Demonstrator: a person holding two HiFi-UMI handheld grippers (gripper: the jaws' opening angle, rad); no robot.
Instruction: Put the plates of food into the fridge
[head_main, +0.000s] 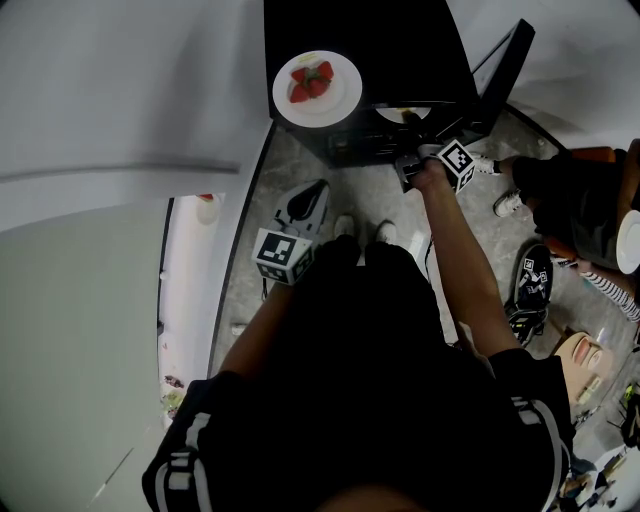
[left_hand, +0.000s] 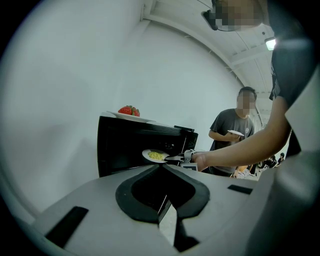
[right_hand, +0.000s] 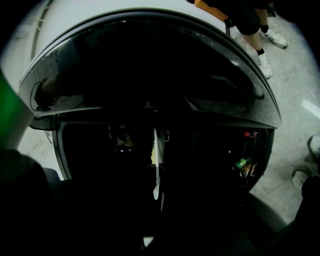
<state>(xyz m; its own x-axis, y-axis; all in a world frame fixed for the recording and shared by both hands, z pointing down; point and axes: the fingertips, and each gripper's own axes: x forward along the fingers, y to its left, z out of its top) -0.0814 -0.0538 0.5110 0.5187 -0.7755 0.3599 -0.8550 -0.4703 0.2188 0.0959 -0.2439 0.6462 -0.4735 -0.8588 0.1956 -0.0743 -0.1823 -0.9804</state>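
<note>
The right gripper view is almost black: only the thin white edge of the plate of yellow food (right_hand: 156, 160) shows, pinched in the right gripper (left_hand: 179, 158) at the open front of the fridge (head_main: 400, 60). From above, the fridge top hides most of it. A strawberry plate (head_main: 317, 88) sits near the top's front left corner. The left gripper (head_main: 303, 205), pressed together and empty, hangs over the floor (head_main: 370, 200).

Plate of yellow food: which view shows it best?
The left gripper view: the plate of yellow food shows side-on, food visible, before the black fridge. The head view catches a sliver; the right gripper view only its pale, edge-on rim.
</note>
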